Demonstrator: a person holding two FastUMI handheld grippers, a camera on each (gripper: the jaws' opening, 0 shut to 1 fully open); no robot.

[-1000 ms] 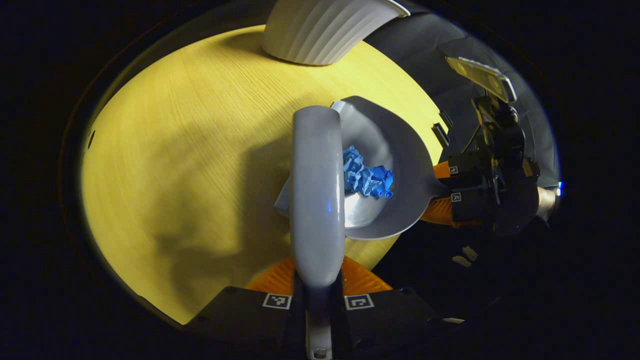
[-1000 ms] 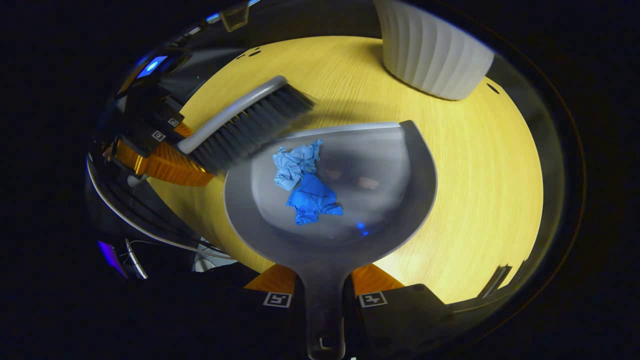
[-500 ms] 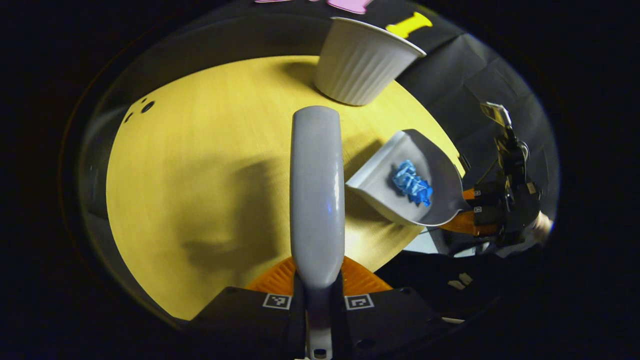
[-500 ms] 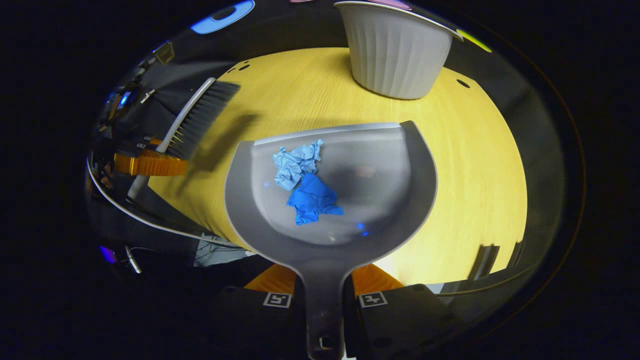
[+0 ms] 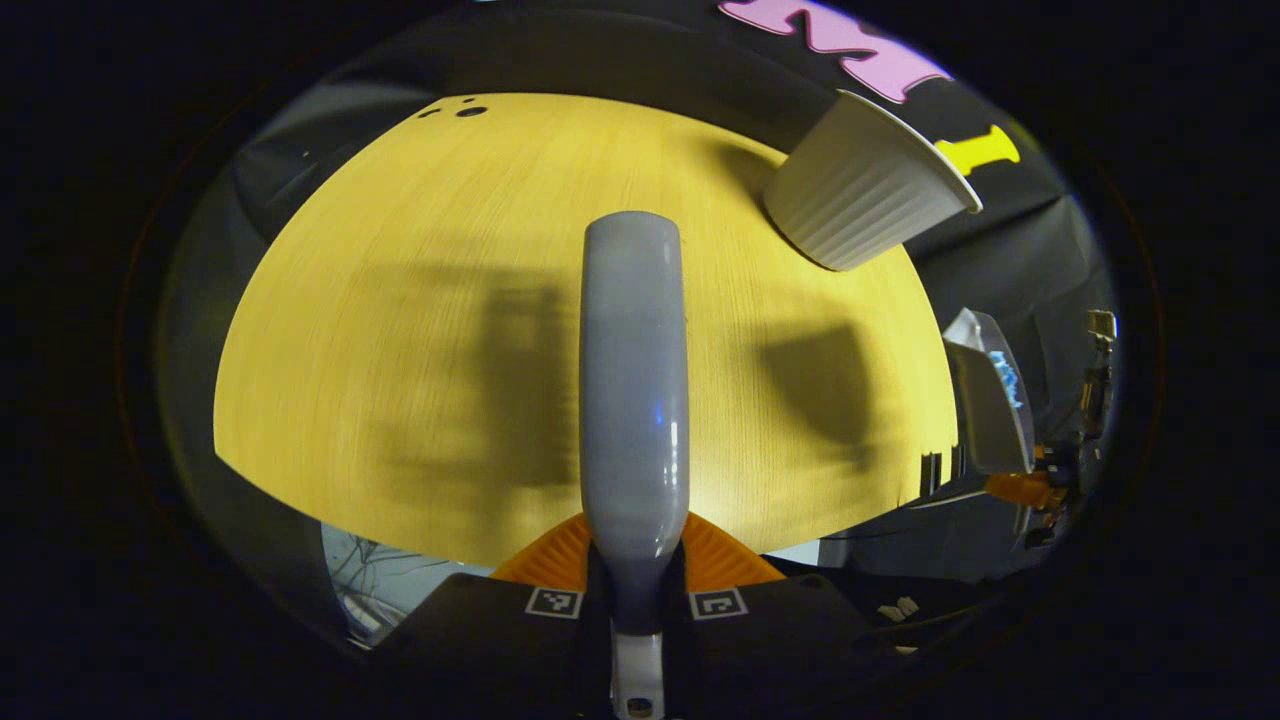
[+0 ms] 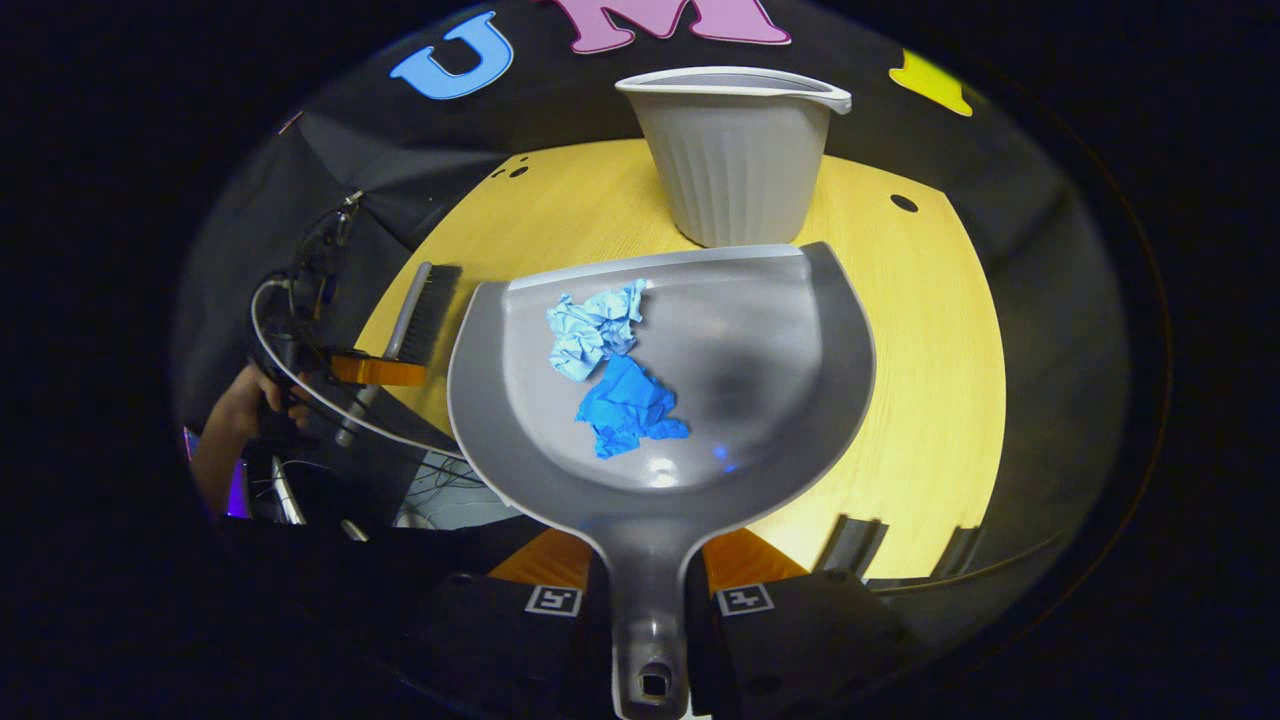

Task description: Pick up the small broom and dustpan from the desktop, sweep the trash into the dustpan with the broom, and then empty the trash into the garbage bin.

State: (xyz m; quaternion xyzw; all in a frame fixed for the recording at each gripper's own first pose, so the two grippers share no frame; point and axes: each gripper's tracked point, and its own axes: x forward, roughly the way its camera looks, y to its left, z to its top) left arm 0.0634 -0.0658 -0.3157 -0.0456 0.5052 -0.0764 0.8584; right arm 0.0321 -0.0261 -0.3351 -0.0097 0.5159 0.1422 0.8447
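In the right gripper view, the right tool [image 6: 648, 575] pinches the handle of the dustpan [image 6: 800, 390], one finger pressed to each side of the grey stem at 6 o'clock. The pan spreads out ahead of the tool and is held above the counter [image 6: 930, 330], with its open lip toward 12 o'clock. Two bits of trash lie inside it, left of centre: a pale blue crumpled paper [image 6: 592, 327] and, touching it on the 6 o'clock side, a deeper blue crumpled paper [image 6: 628, 410]. Beyond the lip, at 12 o'clock, the white ribbed garbage bin [image 6: 738, 160] stands upright on the counter. At 9 o'clock, a hand [image 6: 250, 395] holds the left tool [image 6: 380, 368], and the broom [image 6: 425, 310] sticks out from it, bristles over the counter's edge.

In the left gripper view, the left tool [image 5: 634, 560] grips the broom's [image 5: 634, 380] grey back, a finger on each side at 6 o'clock; the broom runs straight toward 12 o'clock above the counter [image 5: 400, 330]. The bin [image 5: 860, 200] sits at 1 o'clock. At 3 o'clock, past the counter's edge, the dustpan [image 5: 985, 400] shows edge-on with a speck of blue in it.
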